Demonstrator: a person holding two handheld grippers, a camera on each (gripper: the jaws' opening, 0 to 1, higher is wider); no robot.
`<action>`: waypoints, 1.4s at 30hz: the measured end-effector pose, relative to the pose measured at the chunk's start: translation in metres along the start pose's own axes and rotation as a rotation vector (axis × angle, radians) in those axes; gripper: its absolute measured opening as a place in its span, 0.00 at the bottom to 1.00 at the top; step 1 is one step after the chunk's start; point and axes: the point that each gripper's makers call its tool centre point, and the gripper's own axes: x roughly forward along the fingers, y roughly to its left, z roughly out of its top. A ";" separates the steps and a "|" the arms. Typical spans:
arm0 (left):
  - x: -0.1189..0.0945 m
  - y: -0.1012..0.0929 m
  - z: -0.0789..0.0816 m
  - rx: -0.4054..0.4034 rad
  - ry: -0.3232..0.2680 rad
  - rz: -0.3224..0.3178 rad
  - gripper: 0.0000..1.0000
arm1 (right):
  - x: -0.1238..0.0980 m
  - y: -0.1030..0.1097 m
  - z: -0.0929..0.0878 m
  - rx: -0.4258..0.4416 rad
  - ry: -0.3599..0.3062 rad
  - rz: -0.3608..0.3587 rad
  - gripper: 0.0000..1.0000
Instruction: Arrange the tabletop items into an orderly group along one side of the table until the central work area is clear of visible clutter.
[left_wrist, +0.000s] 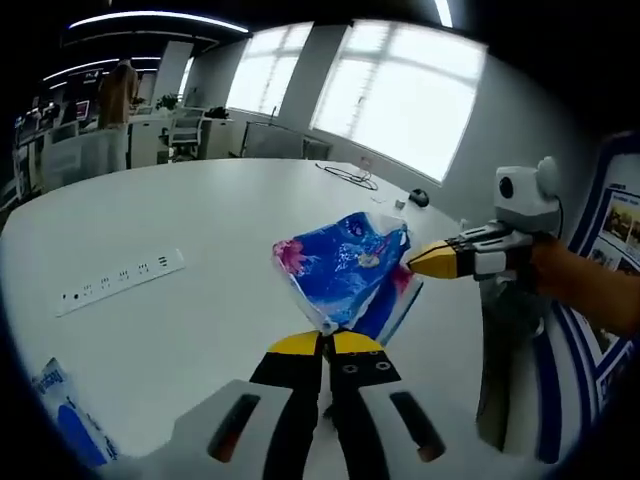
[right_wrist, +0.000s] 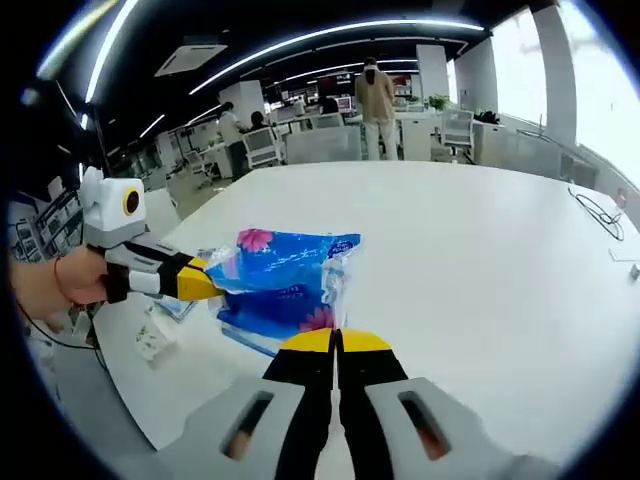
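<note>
Tissue pack (left_wrist: 350, 268): one, pinched by two hand-held grippers (left_wrist: 326, 343) (right_wrist: 337, 341).

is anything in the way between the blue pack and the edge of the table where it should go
Nothing visible does. Both grippers, left and right, are shut on the blue tissue pack, holding it above the white table. The power strip and a smaller blue packet lie off to the side.
</note>
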 end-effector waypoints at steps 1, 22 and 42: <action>0.004 0.000 -0.001 -0.002 0.003 -0.002 0.00 | 0.002 -0.004 -0.003 0.006 0.005 -0.004 0.00; 0.090 0.024 -0.061 -0.050 0.146 0.011 0.00 | 0.055 -0.065 -0.082 0.155 0.119 -0.018 0.00; 0.103 0.034 -0.082 -0.103 0.179 0.015 0.02 | 0.074 -0.072 -0.108 0.192 0.175 -0.008 0.00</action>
